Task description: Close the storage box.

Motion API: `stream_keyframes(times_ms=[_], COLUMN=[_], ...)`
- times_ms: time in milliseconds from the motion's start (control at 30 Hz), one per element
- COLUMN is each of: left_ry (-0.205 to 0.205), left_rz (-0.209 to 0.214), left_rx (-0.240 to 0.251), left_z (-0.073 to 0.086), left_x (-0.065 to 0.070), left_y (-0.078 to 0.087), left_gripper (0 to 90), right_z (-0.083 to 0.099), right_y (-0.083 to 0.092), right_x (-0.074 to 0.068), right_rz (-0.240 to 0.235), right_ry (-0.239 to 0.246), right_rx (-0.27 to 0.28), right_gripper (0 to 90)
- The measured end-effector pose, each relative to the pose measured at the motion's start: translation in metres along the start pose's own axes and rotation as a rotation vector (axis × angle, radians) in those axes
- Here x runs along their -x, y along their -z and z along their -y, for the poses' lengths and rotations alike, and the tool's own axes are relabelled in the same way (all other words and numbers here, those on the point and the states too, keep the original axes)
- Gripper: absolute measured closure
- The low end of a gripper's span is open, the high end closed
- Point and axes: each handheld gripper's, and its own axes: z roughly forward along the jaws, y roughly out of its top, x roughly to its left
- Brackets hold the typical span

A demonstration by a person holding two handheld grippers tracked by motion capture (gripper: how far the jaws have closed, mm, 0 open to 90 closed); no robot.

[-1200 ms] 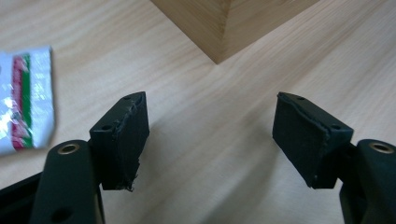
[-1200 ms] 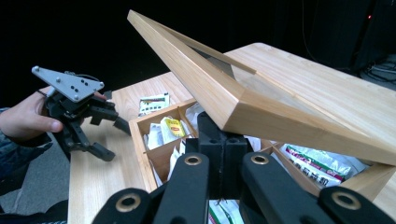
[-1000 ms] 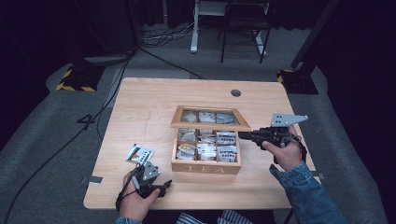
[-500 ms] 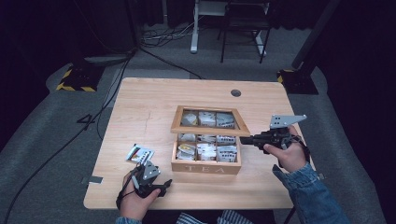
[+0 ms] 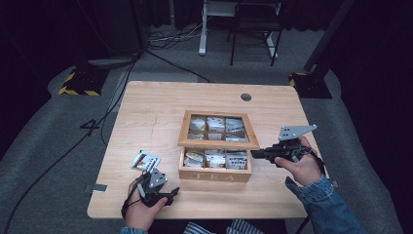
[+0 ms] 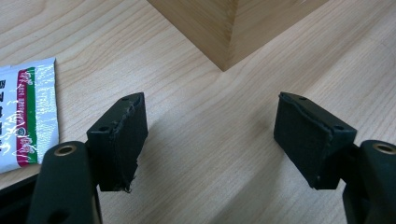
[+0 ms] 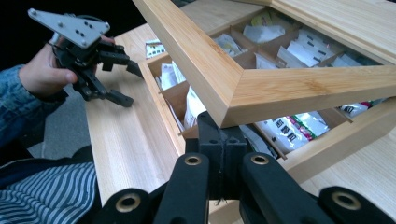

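Near the middle of the pale wooden table [image 5: 160,112]: a light bamboo tea box [image 5: 215,168] with "TEA" cut into its front wall, inner dividers forming small compartments packed with paper and foil tea sachets [image 7: 285,128]. Over it, tilted partway up, a glass-paned lid in a smooth mitred bamboo frame [image 7: 233,88], panes showing more sachets beneath. At the lid's right corner, the black right gripper [image 5: 255,154], matte jaws drawn together under the frame's corner in the right gripper view; actual contact with the wood hard to judge. Grey three-cornered metal plate on top, held by a hand in a blue denim sleeve [image 5: 321,204]. At the table's front left edge, just beside the box's front left corner, the black left gripper [image 6: 210,140], rough-edged rubber pads [image 6: 122,140] spread wide apart above bare grained wood, nothing between them. Left of it, flat on the table, a glossy white sachet with red and green stripes [image 6: 25,116], apart from the box.
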Motion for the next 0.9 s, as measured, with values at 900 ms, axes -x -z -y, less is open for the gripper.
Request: stream_keyframes(times_ms=[900], left_ry=[-0.003], left_rz=[-0.002], left_rx=[-0.002], left_z=[0.000], left_x=[0.000], left_y=[0.000], left_gripper=[26.7], right_z=[0.014], right_y=[-0.017], right_x=[-0.005], right_rz=[-0.004], right_ry=[-0.015], right_rx=[-0.237], right_gripper=[90.0])
